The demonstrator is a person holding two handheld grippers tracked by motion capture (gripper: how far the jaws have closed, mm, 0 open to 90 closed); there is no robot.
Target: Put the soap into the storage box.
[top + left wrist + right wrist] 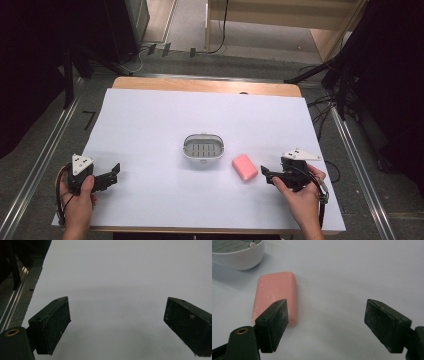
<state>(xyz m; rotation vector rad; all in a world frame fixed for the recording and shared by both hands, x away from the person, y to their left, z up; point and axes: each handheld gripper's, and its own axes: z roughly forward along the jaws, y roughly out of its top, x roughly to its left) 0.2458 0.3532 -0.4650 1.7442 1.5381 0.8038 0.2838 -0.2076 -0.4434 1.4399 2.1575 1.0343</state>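
Just ahead of the right gripper (265,174) and a bit to its left lies the pink soap bar (244,167), flat on the white sheet (150,125). In the right gripper view the bar (275,296) sits beyond the left jaw, partly hidden behind it, not between the two. Jaws stand wide apart w/ nothing in them, bare sheet in the gap. The gripper is off-line from the bar, so I'd judge it has to shift left before any close.

Further out past the soap, up-left from that gripper, is the white soap dish (202,147) w/ a slotted grey tray inside — empty, near the bar but not touching. In the right gripper view its rim (244,258) shows at the top corner. Prob. the bar is meant to go in there; it lies between tool and dish, so a short carry would do it.

Left gripper (116,173) is well apart from both, held low over the sheet near its left edge by the person's hand (80,197). Its jaws are wide too — left gripper view has plain sheet (112,277) between them, nothing gripped. Looks parked, out of the way, leaving the other hand room to work.
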